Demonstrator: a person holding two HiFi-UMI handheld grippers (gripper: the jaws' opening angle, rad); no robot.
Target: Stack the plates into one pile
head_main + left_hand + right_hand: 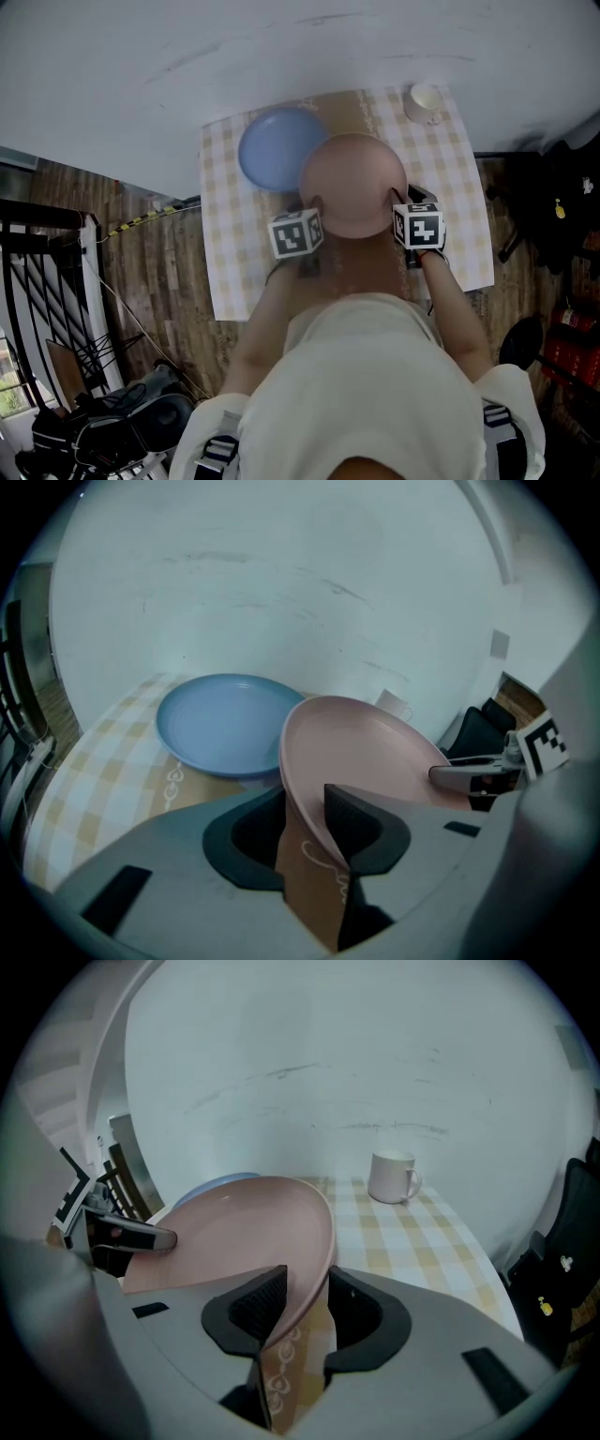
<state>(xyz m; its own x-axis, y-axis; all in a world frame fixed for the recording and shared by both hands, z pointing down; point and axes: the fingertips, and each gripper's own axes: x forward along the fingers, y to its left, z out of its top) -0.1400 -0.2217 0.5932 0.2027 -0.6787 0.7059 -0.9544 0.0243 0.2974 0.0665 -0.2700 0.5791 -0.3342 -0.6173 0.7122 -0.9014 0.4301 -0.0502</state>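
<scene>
A pink plate [352, 183] hangs a little above the checked tablecloth [225, 253], carried between both grippers. My left gripper [309, 204] is shut on its left rim, with the rim wedged between the dark pads [361, 822]. My right gripper [399, 199] is shut on the opposite rim [314, 1279]. A blue plate [274, 147] lies flat on the cloth to the left and behind, partly under the pink plate's edge. In the left gripper view the blue plate [225, 724] sits just beyond the pink plate [375, 752]. In the right gripper view only a sliver of it [211, 1188] shows.
A white mug [424, 101] stands at the table's far right corner, also in the right gripper view [394, 1177]. The table backs onto a pale wall [281, 47]. A black railing [37, 281] and bags stand on the wooden floor to the left, dark gear at the right.
</scene>
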